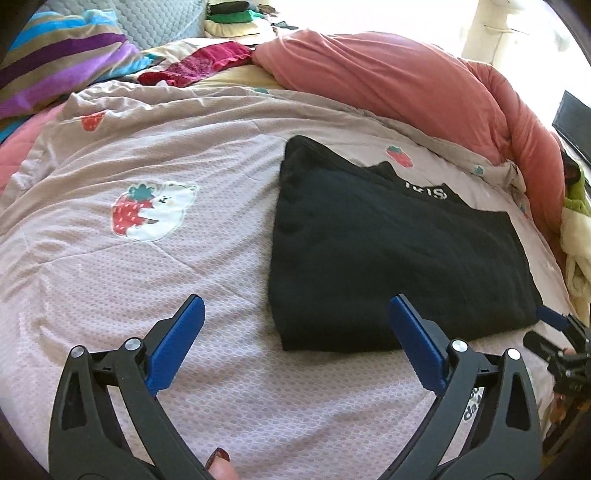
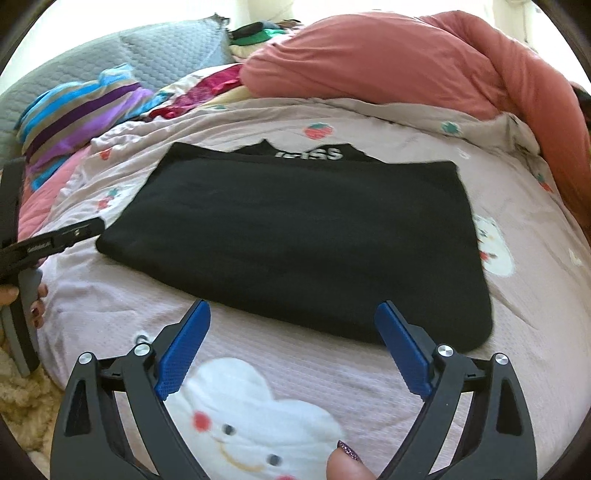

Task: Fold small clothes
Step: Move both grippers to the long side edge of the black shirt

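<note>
A black garment (image 1: 388, 251) lies folded flat into a rectangle on the pink strawberry-print quilt (image 1: 147, 295), with white lettering (image 1: 424, 192) showing at its far edge. My left gripper (image 1: 295, 300) hovers open over the quilt by the garment's near left corner, with nothing clamped between its blue pads. In the right wrist view the same garment (image 2: 295, 229) fills the middle, and my right gripper (image 2: 293, 305) stands open just short of its near edge, gripping nothing. Each gripper shows at the edge of the other's view: the right gripper (image 1: 554, 321) and the left gripper (image 2: 62, 240).
A salmon duvet (image 1: 406, 85) is bunched along the far and right side of the bed. A striped pillow (image 1: 55, 55) and crimson cloth (image 1: 207, 62) lie at the far left. A stack of folded clothes (image 1: 236, 18) sits at the back. A fingertip (image 2: 347, 461) shows below.
</note>
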The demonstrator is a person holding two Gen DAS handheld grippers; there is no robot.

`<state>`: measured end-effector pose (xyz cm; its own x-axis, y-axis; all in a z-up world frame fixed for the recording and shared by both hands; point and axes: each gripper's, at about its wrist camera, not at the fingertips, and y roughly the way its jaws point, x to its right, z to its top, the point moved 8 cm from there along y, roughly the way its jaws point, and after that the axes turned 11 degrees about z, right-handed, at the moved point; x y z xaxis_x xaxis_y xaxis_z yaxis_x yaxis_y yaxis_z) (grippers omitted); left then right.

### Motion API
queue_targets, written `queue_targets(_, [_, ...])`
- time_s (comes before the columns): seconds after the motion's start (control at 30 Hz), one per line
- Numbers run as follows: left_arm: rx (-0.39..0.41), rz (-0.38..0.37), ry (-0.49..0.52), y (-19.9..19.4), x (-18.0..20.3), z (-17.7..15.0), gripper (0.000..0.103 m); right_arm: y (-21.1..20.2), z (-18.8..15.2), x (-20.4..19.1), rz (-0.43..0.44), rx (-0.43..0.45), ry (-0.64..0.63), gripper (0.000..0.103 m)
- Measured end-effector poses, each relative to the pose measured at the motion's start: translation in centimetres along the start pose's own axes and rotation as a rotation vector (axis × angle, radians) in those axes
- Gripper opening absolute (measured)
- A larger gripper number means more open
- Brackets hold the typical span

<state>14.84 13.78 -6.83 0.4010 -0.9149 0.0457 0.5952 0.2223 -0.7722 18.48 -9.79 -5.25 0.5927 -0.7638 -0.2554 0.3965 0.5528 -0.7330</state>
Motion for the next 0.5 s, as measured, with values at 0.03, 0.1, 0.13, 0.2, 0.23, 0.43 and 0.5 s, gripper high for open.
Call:
queue_targets(0.03, [-0.002, 0.003, -0.006, 0.1, -0.2, 0.1, 0.093, 0.4, 0.2, -0.7, 0.006, -0.003, -0.016, 0.091])
queue_targets(0.1, [-0.009, 0.006, -0.016, 0.3, -0.6, 0.2, 0.093, 0.9, 0.5, -1.7, 0.012, -0.004, -0.040, 0.091])
queue_targets(0.13, [-0.014, 0.005, -0.019, 0.4, -0.7, 0.3, 0.093, 1.2, 0.7, -2.5, 0.020, -0.004, -0.059, 0.091])
queue_targets(0.2, [-0.019, 0.004, -0.022, 0.6, -1.0, 0.8, 0.093, 1.8, 1.2, -3.6, 0.027, -0.003, -0.084, 0.091])
queue_targets(0.23, [-0.023, 0.011, -0.023, 0.7, -1.1, 1.0, 0.093, 2.1, 1.4, -4.3, 0.032, -0.003, -0.101, 0.091])
queue_targets(0.43, [-0.047, 0.035, -0.032, 1.8, -1.9, 2.9, 0.093, 4.2, 2.8, -8.2, 0.070, 0.002, -0.201, 0.091])
queue_targets(0.5, [-0.052, 0.048, -0.027, 2.3, -2.1, 3.7, 0.093, 5.0, 3.0, -9.7, 0.077, 0.000, -0.246, 0.091])
